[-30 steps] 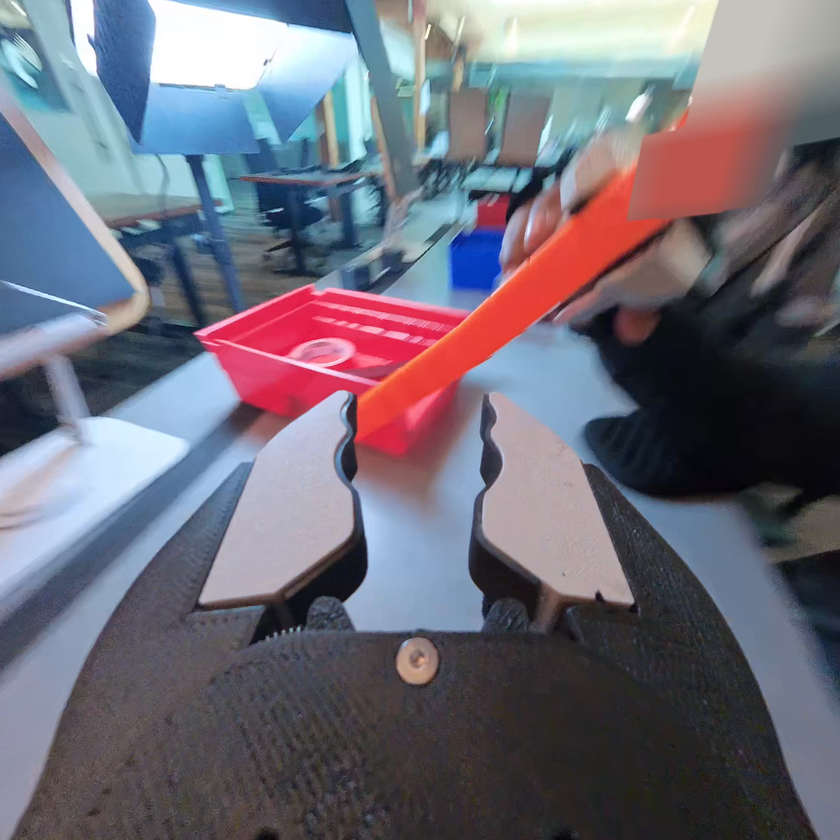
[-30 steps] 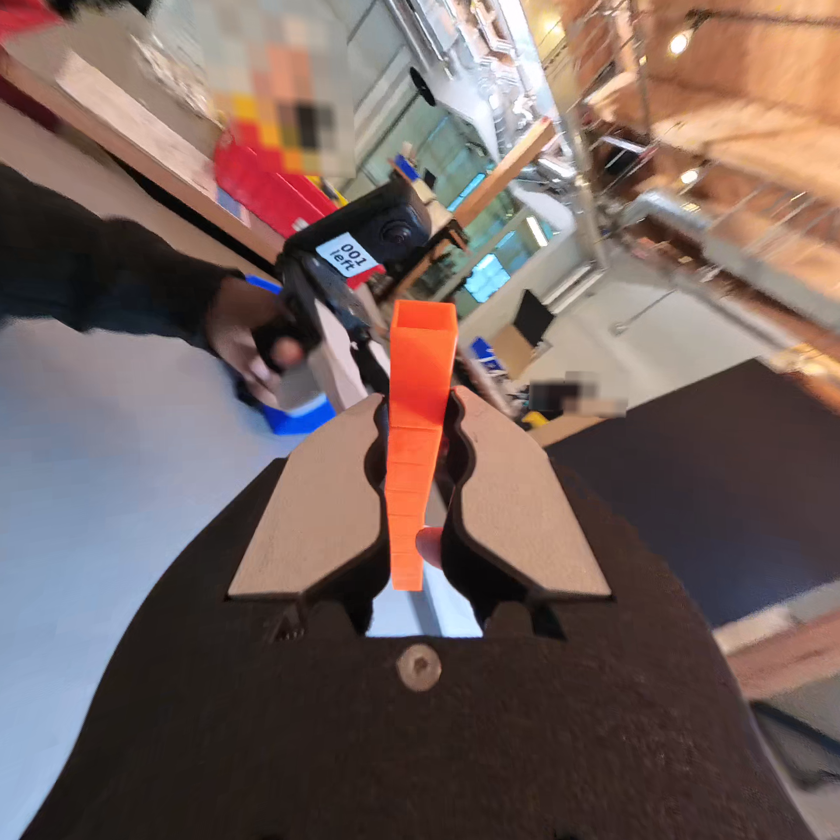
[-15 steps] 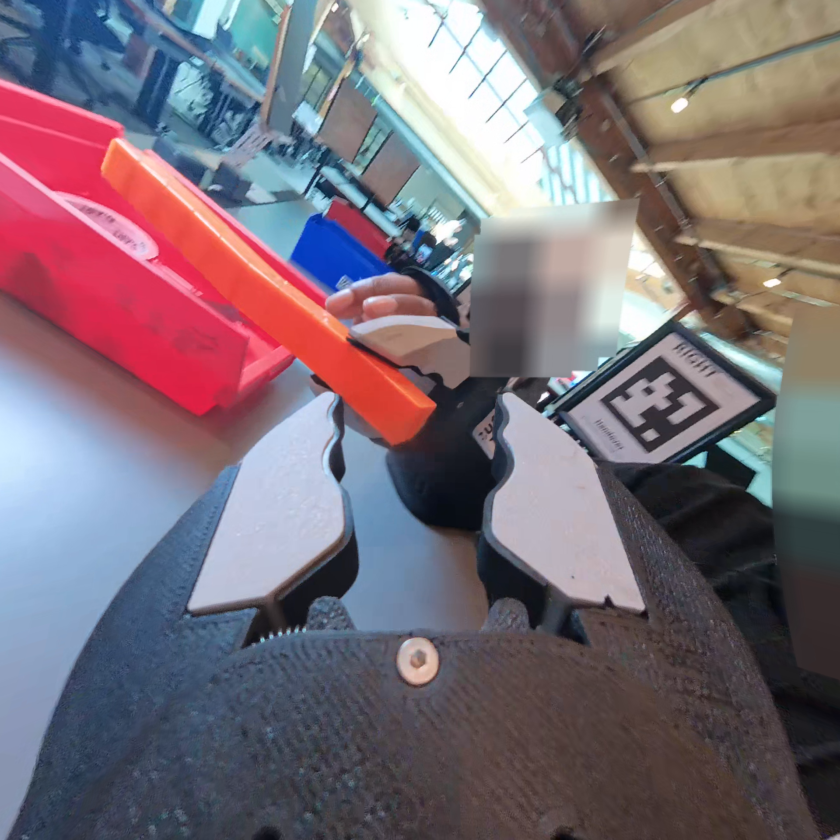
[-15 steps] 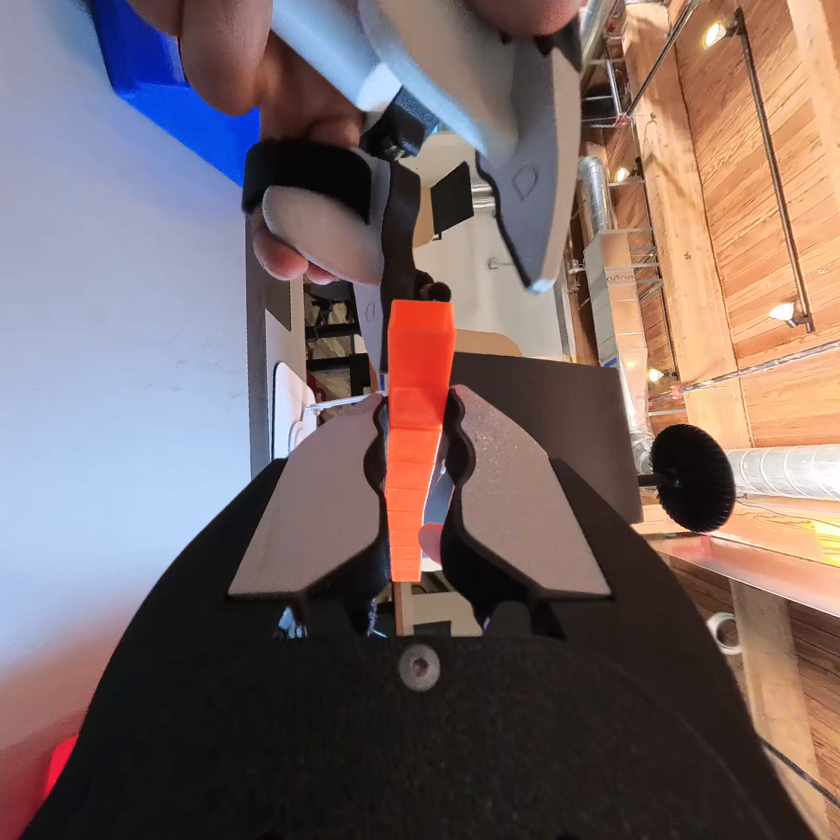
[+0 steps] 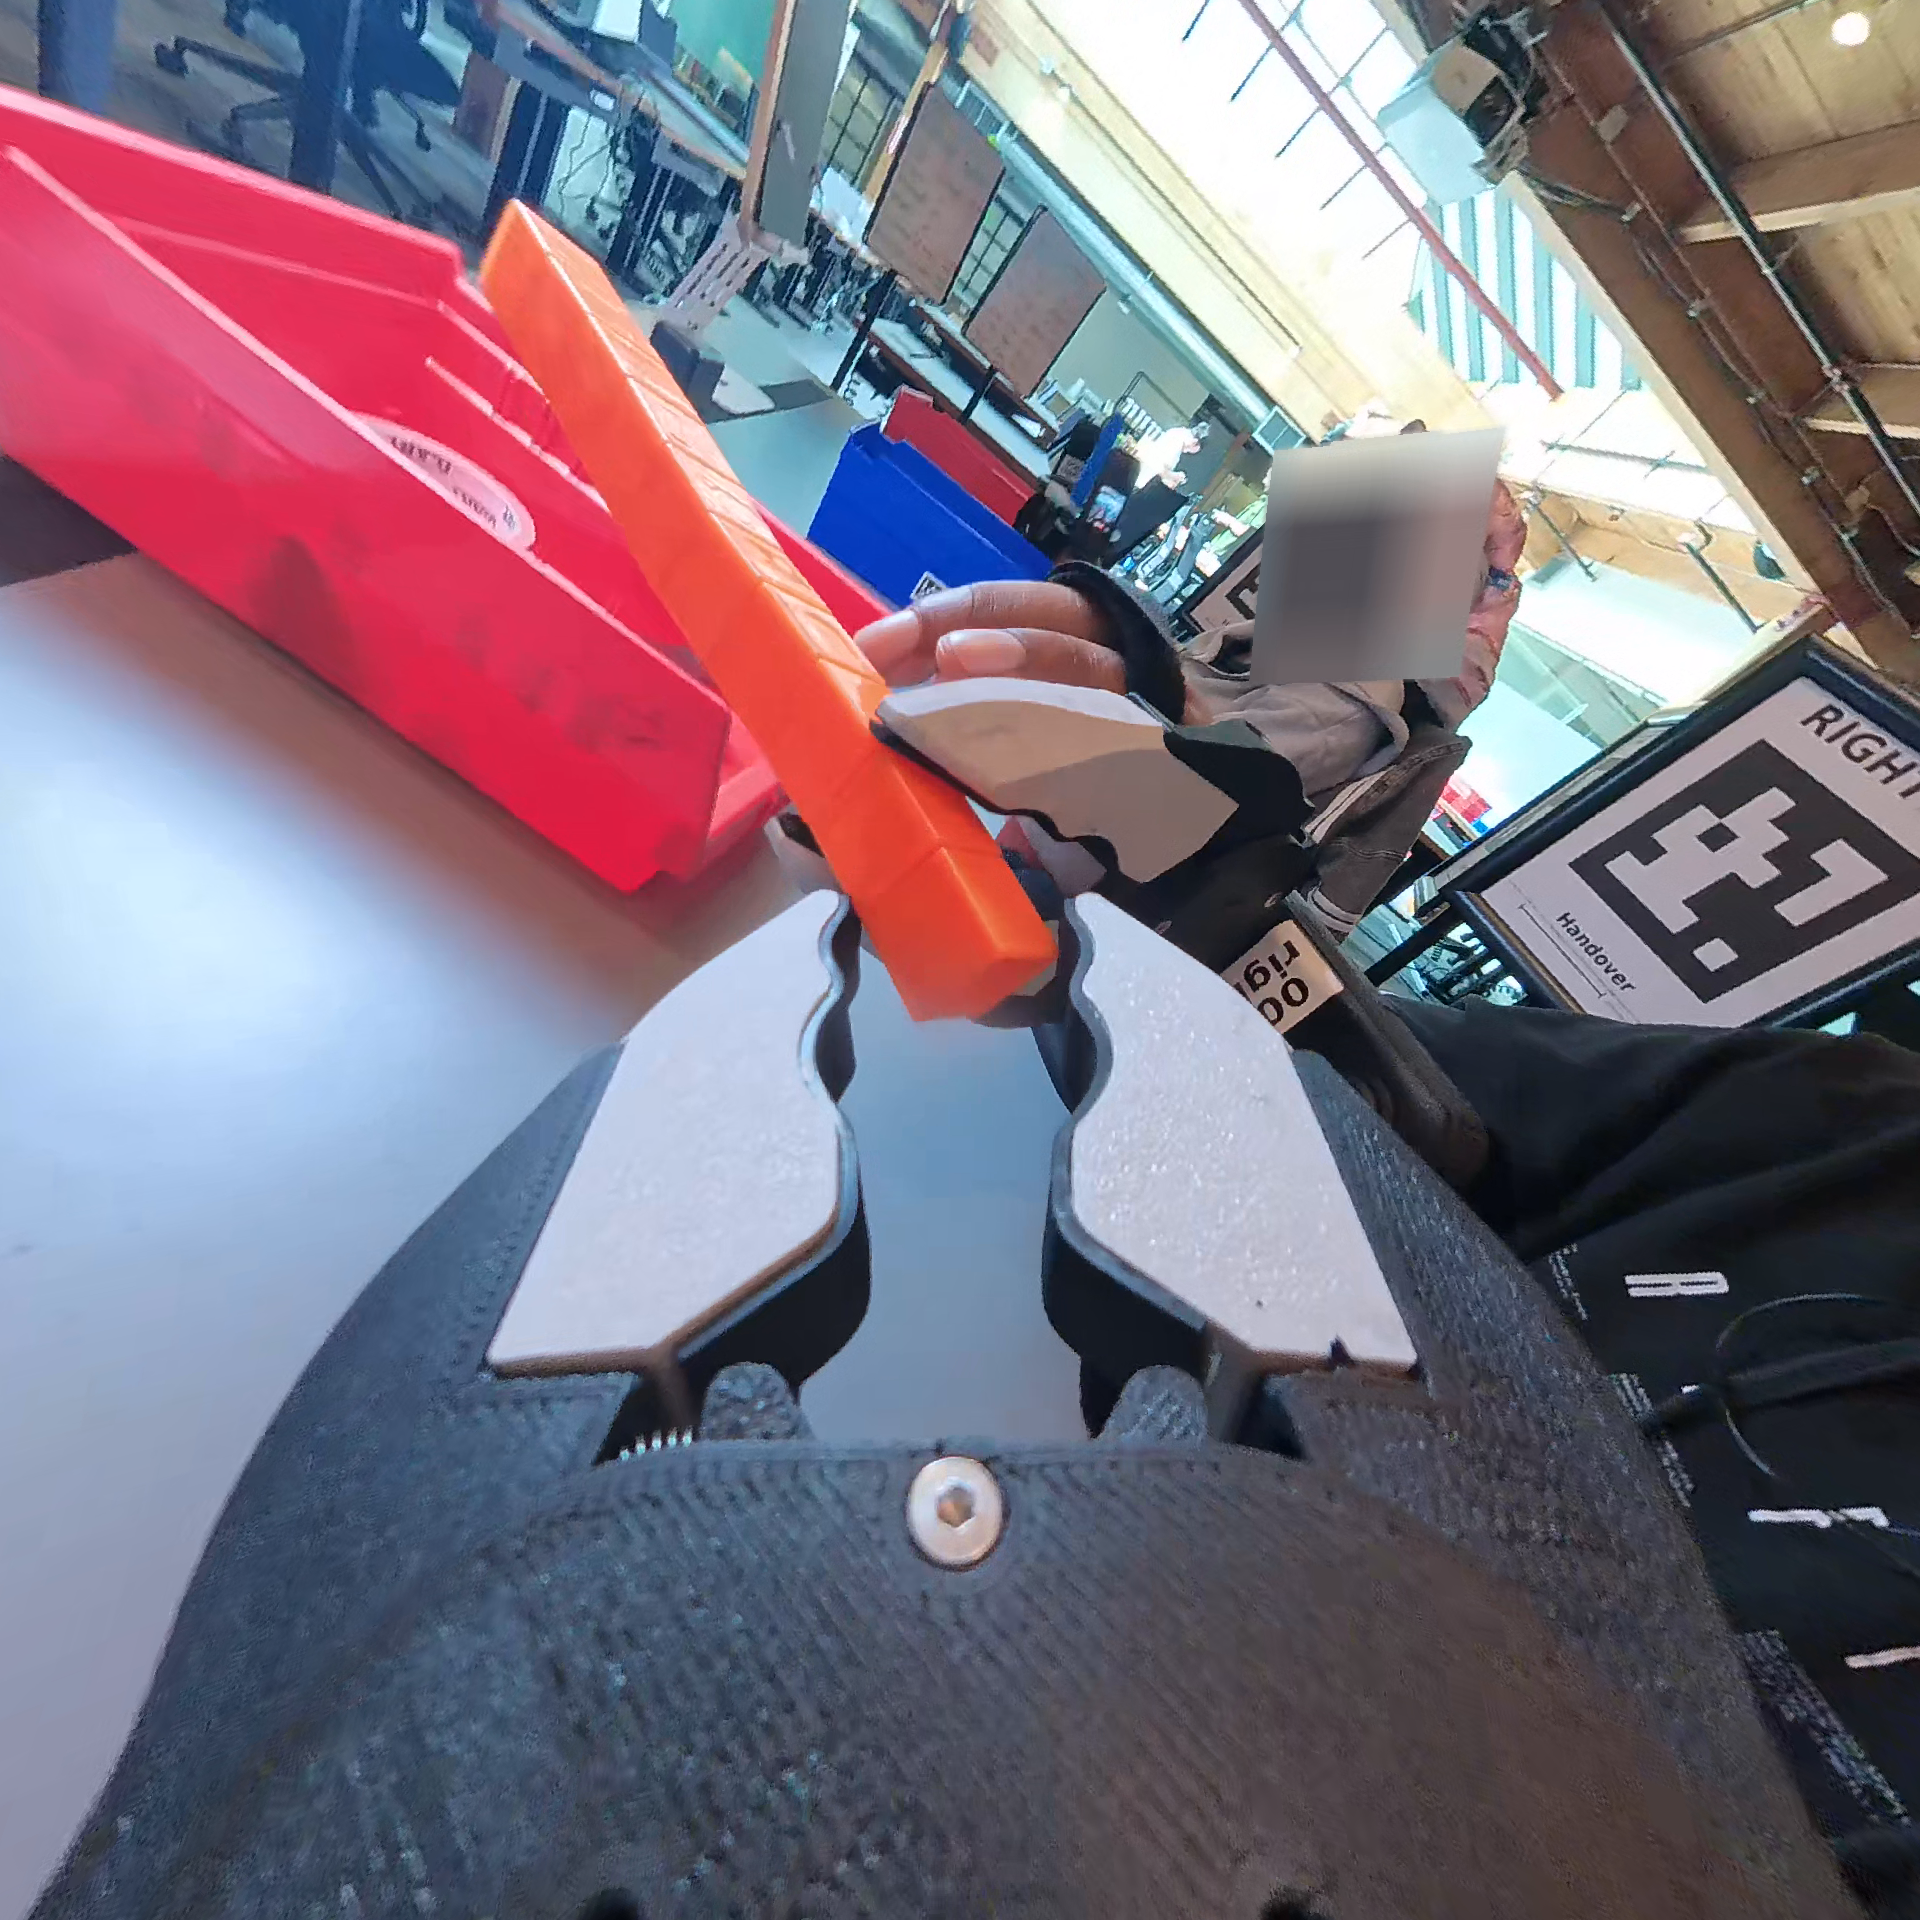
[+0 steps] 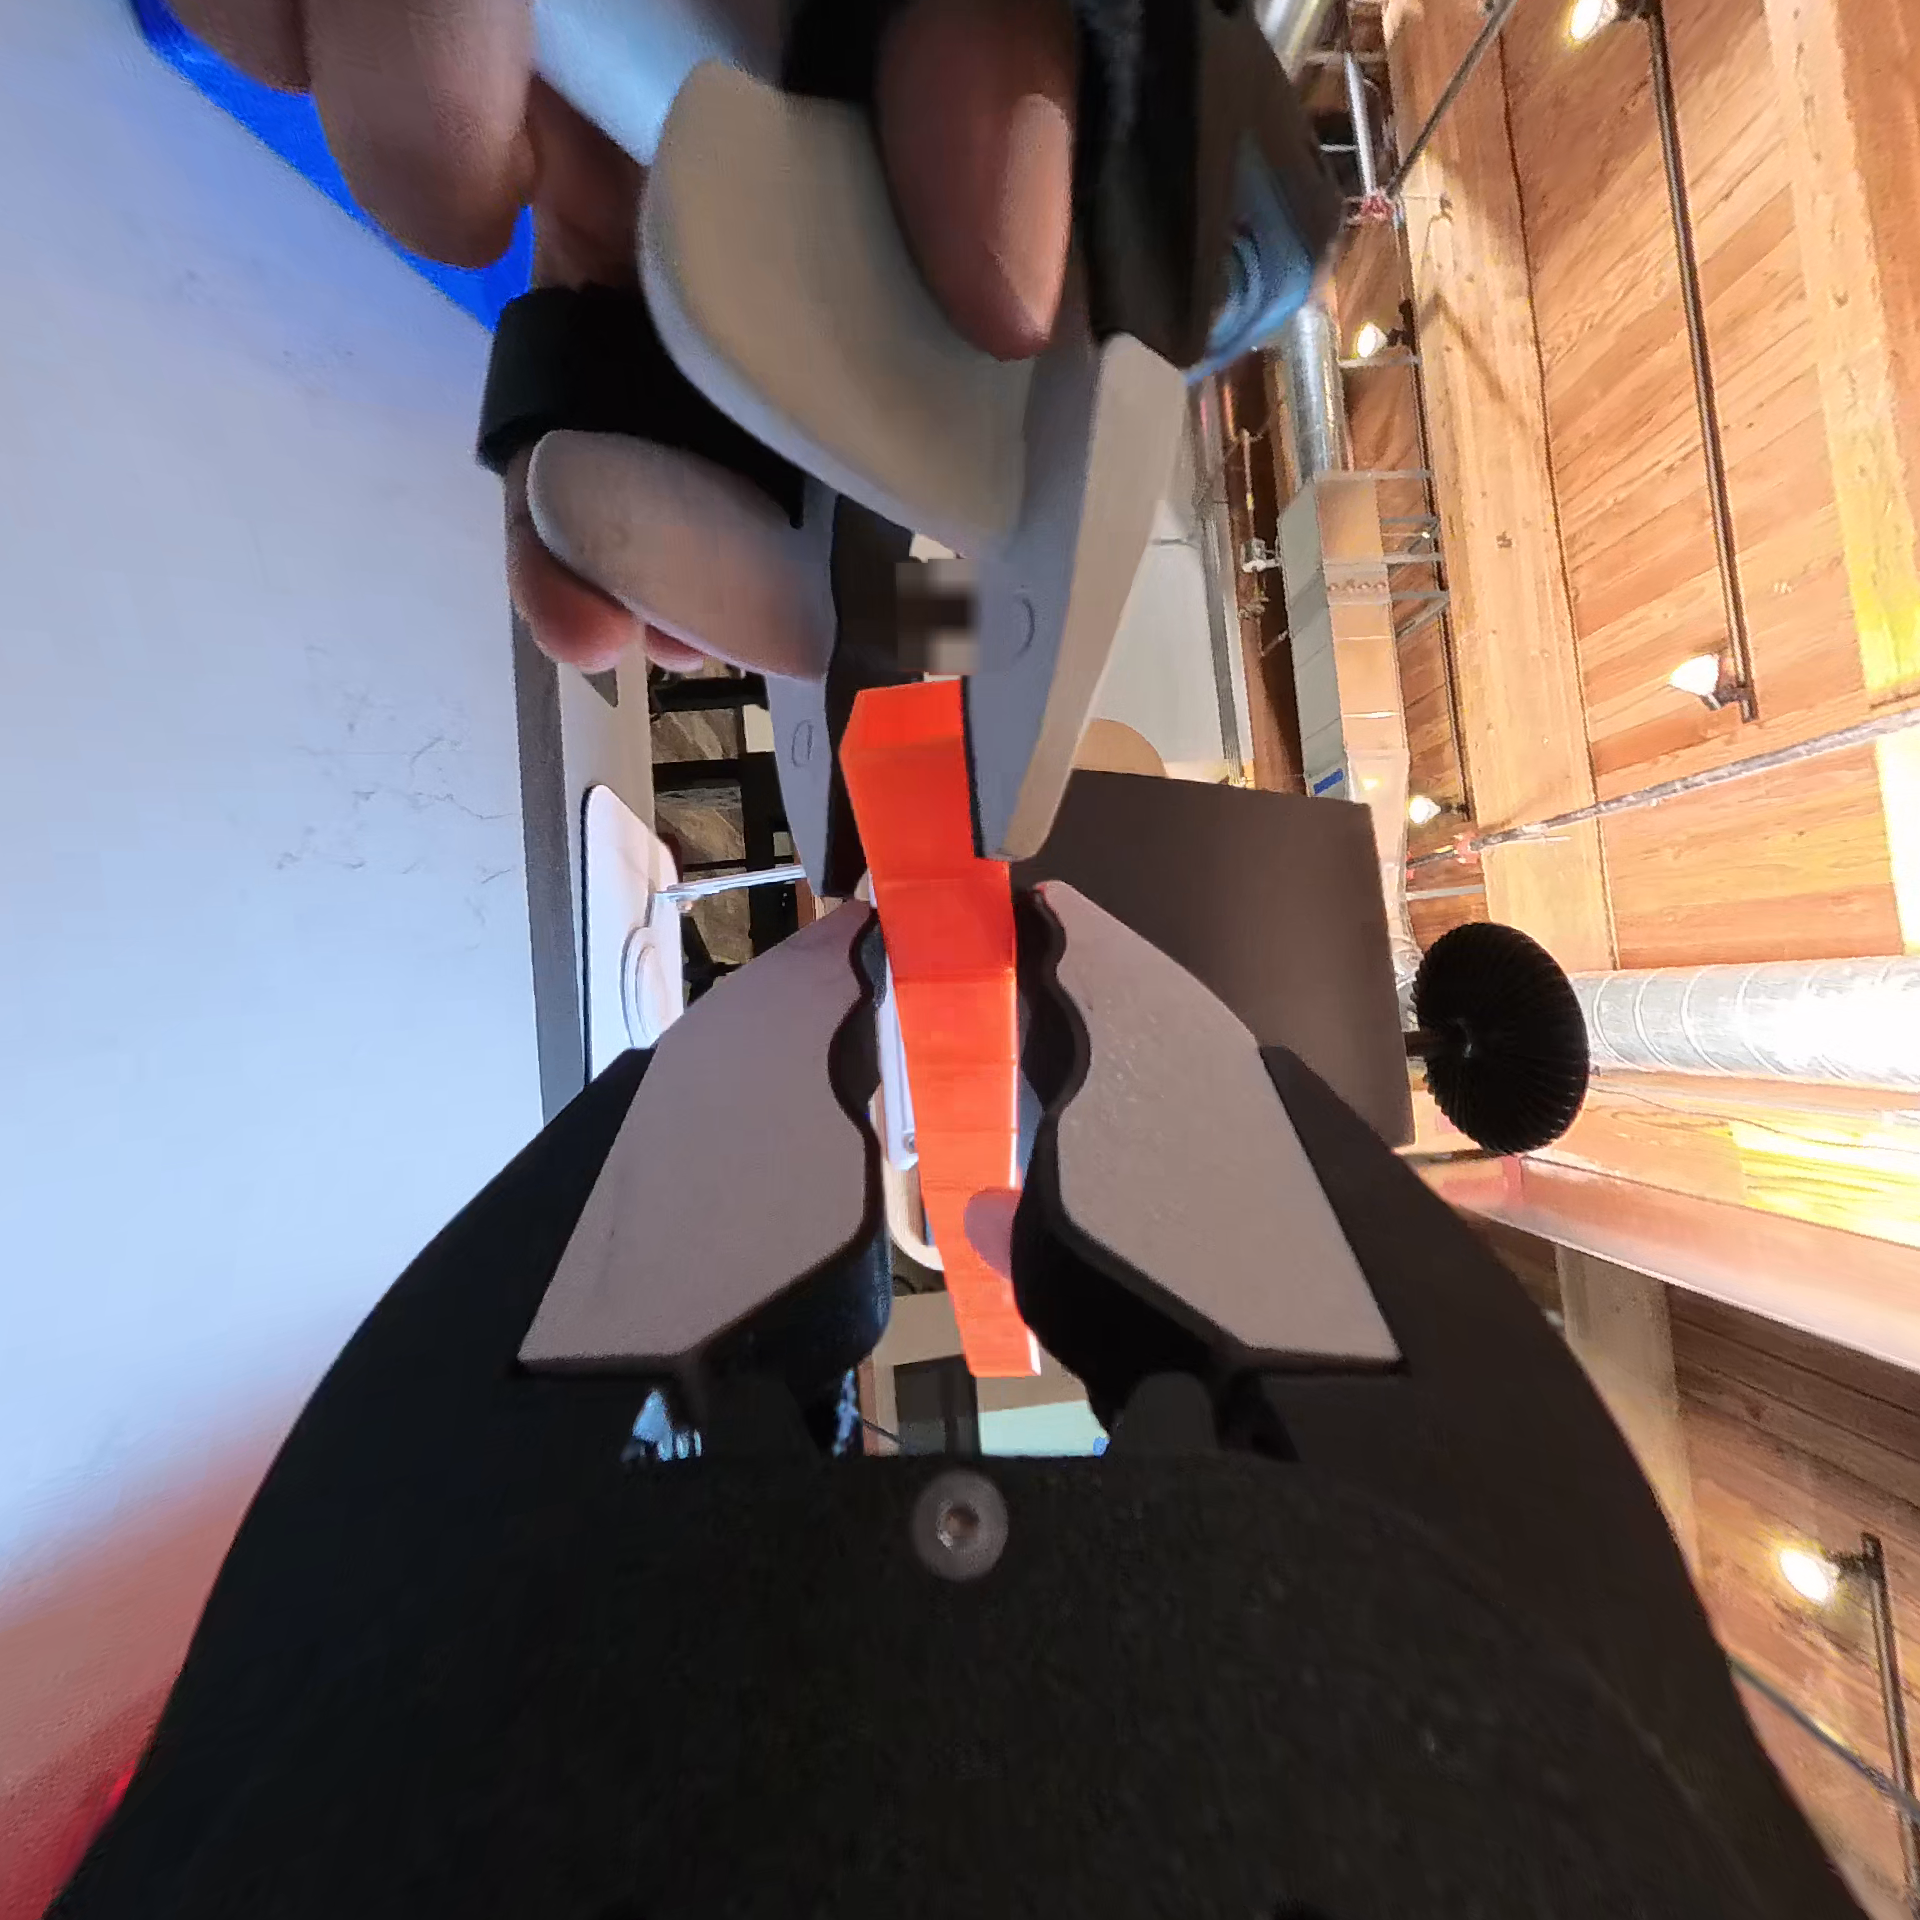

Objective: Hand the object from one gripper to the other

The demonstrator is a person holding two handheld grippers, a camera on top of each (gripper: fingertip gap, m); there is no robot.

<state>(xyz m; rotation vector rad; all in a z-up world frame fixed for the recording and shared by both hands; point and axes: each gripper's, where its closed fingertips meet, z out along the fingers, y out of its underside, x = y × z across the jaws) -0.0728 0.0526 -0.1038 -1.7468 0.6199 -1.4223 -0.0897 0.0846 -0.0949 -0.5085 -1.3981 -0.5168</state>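
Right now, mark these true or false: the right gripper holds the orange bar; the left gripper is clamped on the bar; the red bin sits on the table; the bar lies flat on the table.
1. The right gripper holds the orange bar. True.
2. The left gripper is clamped on the bar. False: its jaws stand open, the bar's end between the tips.
3. The red bin sits on the table. True.
4. The bar lies flat on the table. False: it is held in the air, tilted.

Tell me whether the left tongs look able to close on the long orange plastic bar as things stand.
Probably yes: the left tongs are open, the long orange plastic bar has its near end at their tips, nothing between. The right tongs grip it farther along.
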